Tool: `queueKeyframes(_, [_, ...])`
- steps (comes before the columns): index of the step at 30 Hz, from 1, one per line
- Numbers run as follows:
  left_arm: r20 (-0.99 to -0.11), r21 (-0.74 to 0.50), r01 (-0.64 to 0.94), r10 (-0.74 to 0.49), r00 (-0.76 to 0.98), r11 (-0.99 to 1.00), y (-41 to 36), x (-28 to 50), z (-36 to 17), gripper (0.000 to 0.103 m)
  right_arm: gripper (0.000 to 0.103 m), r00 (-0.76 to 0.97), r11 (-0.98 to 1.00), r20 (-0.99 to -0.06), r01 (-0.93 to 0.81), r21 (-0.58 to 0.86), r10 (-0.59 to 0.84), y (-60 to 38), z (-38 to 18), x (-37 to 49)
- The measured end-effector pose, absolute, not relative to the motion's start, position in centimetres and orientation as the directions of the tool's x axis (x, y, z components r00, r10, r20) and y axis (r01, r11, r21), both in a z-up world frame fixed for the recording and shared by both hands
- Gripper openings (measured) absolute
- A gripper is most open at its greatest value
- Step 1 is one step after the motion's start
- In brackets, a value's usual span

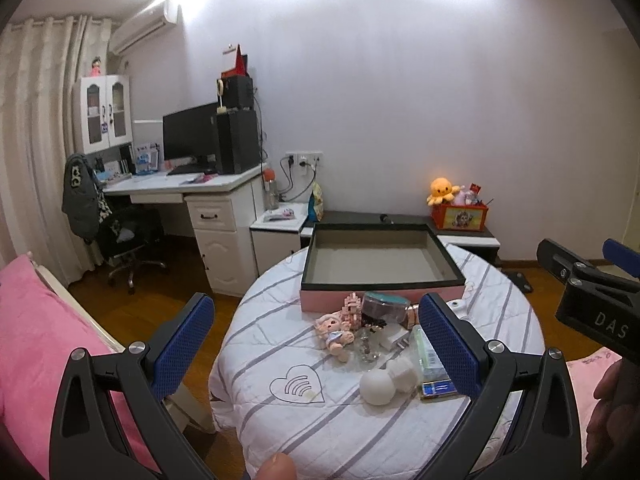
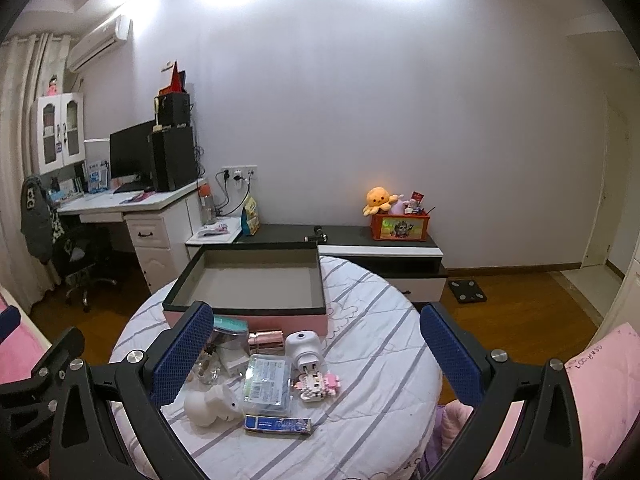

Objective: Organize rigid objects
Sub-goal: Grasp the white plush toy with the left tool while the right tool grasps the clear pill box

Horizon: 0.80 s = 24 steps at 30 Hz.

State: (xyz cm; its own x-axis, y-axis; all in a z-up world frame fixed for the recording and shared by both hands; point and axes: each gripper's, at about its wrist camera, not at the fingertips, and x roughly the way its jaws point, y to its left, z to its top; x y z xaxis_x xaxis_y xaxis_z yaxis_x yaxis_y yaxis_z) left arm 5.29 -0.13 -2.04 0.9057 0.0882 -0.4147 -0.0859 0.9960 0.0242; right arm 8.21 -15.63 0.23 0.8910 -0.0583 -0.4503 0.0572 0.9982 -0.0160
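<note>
Both grippers, left gripper point(image 1: 316, 340) and right gripper point(image 2: 316, 350), hover with textured blue pads spread wide, holding nothing. Round surface point(image 2: 372, 364) carries a striped quilted cover. Rectangular pink box point(image 2: 248, 280) sits at far side; small rigid objects point(image 2: 264, 376) cluster near it.

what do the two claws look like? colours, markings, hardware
Both claws match: black plastic frames with triangular cut-outs, silver pivot bolts, and blue mesh-textured pads on the fingers. The left claw view also catches the right claw's black body from the side, with pale "DAS" lettering. No cables or sleeves visible.
</note>
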Motion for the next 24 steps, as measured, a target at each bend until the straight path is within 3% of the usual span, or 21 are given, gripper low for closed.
queueKeyframes(3, [-0.464, 0.013, -0.097, 0.092, 0.881, 0.995, 0.8, 6.8, -3.7, 0.103, 0.103, 0.875, 0.998, -0.48, 0.046, -0.035, -0.057, -15.5, -1.3, 9.3])
queueKeyframes(8, [-0.611, -0.007, -0.086, 0.064, 0.789, 0.996, 1.2, 9.9, -8.8, 0.103, 0.103, 0.78, 0.999, -0.626, 0.034, -0.005, -0.03, -17.2, -6.7, 12.1])
queueKeyframes(13, [-0.703, -0.017, -0.052, 0.025, 0.711, 0.998, 0.3, 11.6, -13.4, 0.103, 0.103, 0.708, 1.0, -0.707, 0.009, 0.001, -0.006, -17.8, -10.8, 13.2])
queueKeyframes(24, [-0.759, -0.017, 0.001, -0.013, 0.651, 1.0, -3.4, 13.8, -16.3, 0.103, 0.103, 0.636, 0.996, -0.766, -0.053, 0.073, 0.09, -18.5, -14.6, 15.1])
